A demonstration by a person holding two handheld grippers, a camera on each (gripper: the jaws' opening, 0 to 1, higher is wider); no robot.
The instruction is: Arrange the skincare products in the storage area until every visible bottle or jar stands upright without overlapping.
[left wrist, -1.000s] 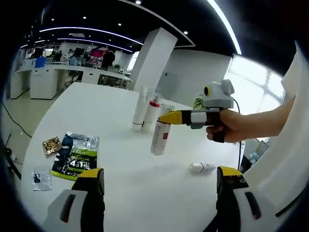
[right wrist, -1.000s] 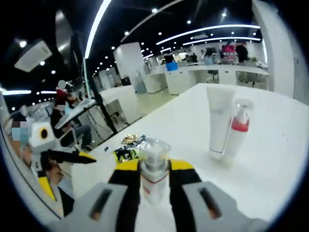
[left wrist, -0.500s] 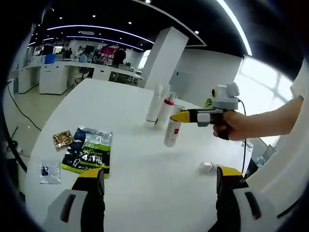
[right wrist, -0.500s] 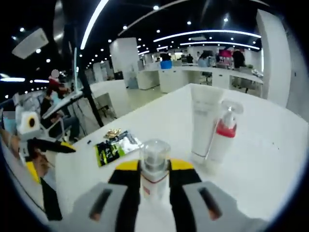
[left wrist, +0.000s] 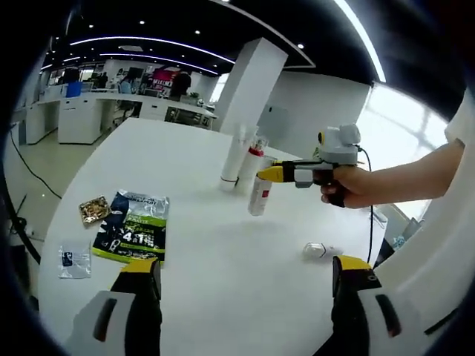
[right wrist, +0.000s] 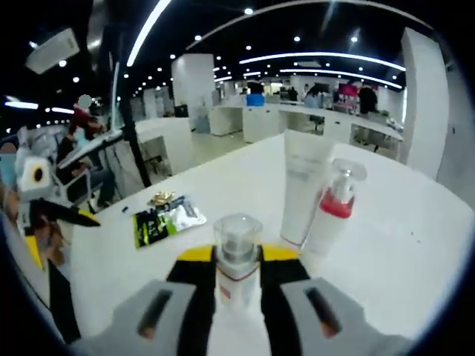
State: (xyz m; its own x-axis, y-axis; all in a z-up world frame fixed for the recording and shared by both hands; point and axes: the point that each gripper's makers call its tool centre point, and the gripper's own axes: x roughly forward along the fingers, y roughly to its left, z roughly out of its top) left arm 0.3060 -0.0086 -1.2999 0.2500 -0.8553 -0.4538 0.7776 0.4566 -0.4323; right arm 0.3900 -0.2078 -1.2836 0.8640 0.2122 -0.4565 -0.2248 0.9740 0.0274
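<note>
Yellow-tipped right gripper squeezes a clear-capped white bottle with a red label beside a tall white tube and red-collared pump bottle. Left gripper view shows its own gripper wide open with nothing in it, plus a small white bottle lying down on the white table.

tube beside pump bottle (touching), table

Open-plan office under a dark ceiling with curved light strips and spotlights. White square pillar far beyond the fingers, past the white table. White counters far off to their left, on a pale floor. Bright window off to their right. More lit ceiling strips ahead.
</note>
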